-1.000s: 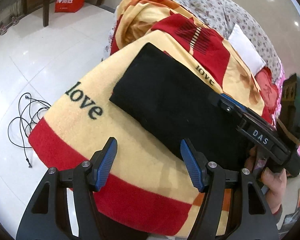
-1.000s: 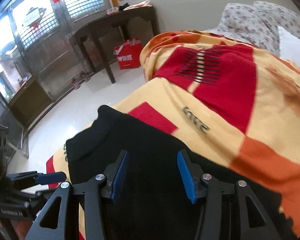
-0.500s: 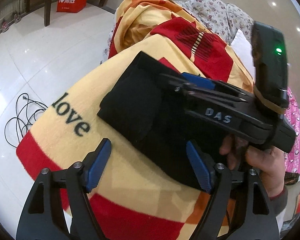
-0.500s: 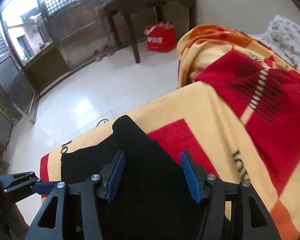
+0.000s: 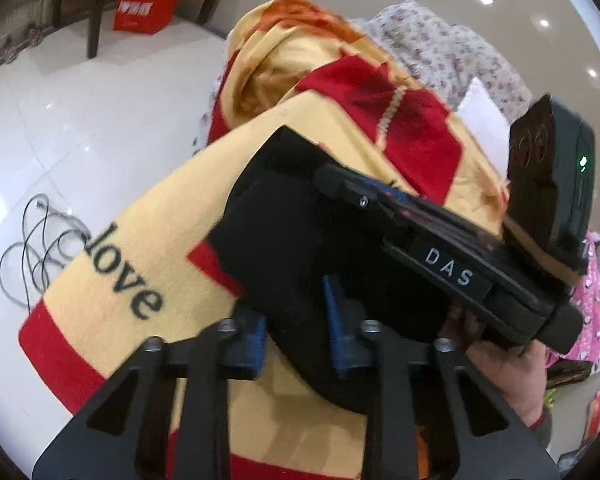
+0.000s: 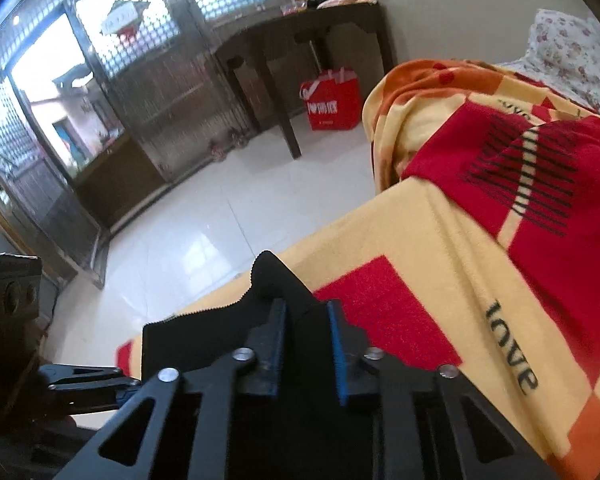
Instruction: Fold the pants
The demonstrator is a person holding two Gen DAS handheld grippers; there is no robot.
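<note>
Both sets of jaws have just been closing: the left gripper and right gripper now pinch the folded black knit pants. These lie on the yellow-and-red fleece blanket covering the bed.

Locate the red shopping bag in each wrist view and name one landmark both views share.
Left wrist view: the red shopping bag stands at the top left, on the white floor beside a dark table leg.
Right wrist view: it sits upper centre, under the dark wooden table, left of the blanket's bunched end.
Shared landmark: the black word "love" on the yellow blanket.
</note>
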